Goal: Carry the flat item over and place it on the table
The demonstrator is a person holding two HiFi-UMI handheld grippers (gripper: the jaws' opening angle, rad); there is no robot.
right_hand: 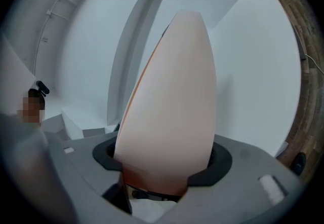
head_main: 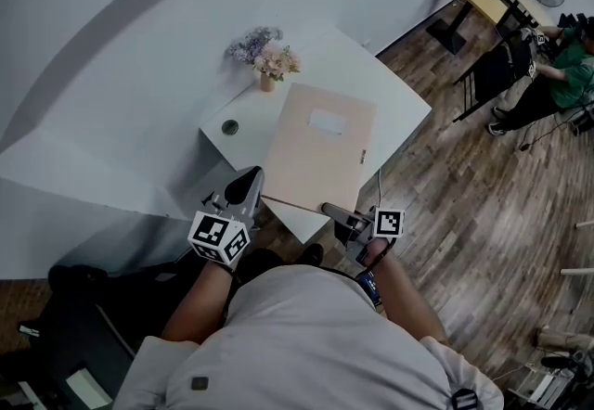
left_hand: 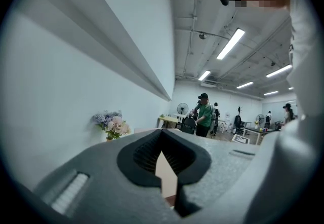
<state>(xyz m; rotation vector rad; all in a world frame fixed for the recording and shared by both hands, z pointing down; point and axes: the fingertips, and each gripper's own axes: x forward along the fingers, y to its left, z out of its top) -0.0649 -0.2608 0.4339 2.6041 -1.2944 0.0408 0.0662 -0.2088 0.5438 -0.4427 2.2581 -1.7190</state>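
Left gripper (head_main: 249, 185): jaws drawn almost together on near-left corner of flat beige panel (head_main: 320, 150), thin edge caught between them.
Right gripper (head_main: 336, 211): jaws clamped on near-right corner, broad face running out from the grip.
Panel: spanning both grippers, lying over white table (head_main: 394, 93), near edge past the table's near corner; contact with tabletop not discernible. Pale label on upper face.
On table beyond: flower vase (head_main: 266, 56) at far corner; small dark round object (head_main: 229, 127) near left edge, clear of panel.
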